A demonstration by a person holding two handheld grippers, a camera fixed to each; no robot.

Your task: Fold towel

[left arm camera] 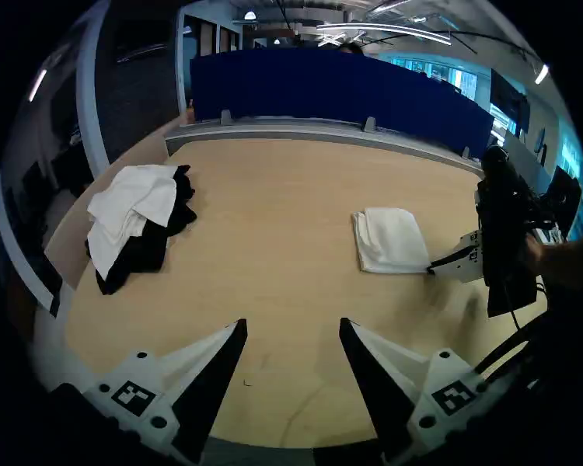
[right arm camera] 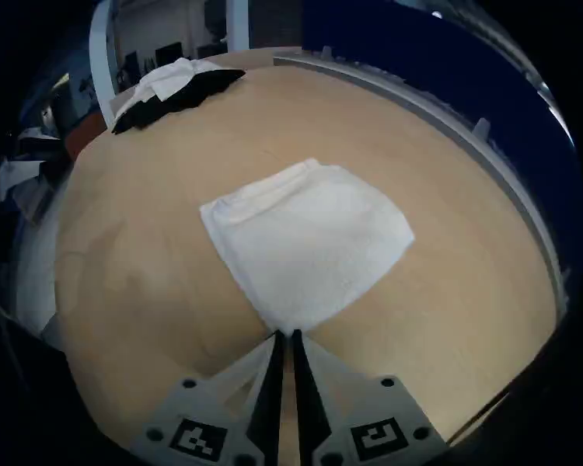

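The folded towel (right arm camera: 307,241) lies mid-frame on the table (right arm camera: 136,256). The right gripper (right arm camera: 287,334) is clenched at the towel's lower corner, likely squaring the fold; whether it pinches cloth is unclear. The left gripper (left arm camera: 291,322), released, waits at bottom.

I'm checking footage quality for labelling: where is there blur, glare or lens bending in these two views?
Left gripper view: the ceiling strip lights glare, the light wooden table bows at its far edge, and the distant right gripper looks slightly blurred. Right gripper view: the folded white towel is sharp and evenly lit.
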